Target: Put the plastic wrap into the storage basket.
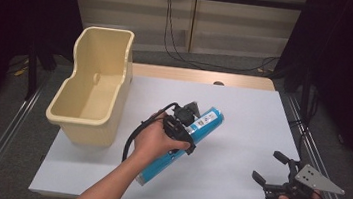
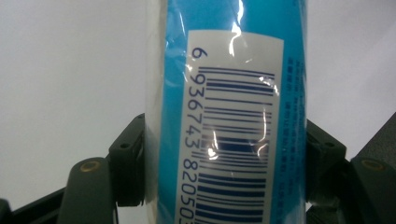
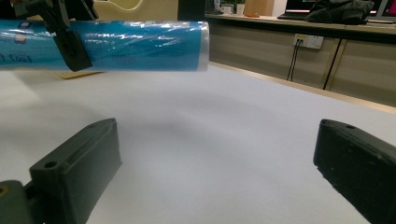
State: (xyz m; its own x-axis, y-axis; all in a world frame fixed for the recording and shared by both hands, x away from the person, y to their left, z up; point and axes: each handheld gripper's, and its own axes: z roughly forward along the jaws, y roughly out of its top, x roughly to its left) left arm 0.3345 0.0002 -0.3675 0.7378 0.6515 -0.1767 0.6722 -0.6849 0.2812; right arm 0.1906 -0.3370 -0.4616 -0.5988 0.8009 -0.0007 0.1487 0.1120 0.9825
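Observation:
A long blue roll (image 1: 207,120) in clear plastic wrap, with a white barcode label, hangs tilted above the white table sheet (image 1: 248,117). My left gripper (image 1: 190,128) is shut across its middle. In the left gripper view the roll (image 2: 233,93) runs upright between the black pads (image 2: 128,163), which press on both its sides, so my left gripper (image 2: 224,161) grips it. My right gripper (image 1: 266,165) rests low at the table's front right, open and with nothing in it. In the right gripper view its gripper (image 3: 217,163) spreads wide over bare sheet, and the roll (image 3: 140,44) floats at the upper left.
A tall beige plastic bin (image 1: 101,56) stands on the table's left edge, beside the roll. Bare sheet lies between the two grippers. Cables (image 1: 184,55) trail on the floor behind the table.

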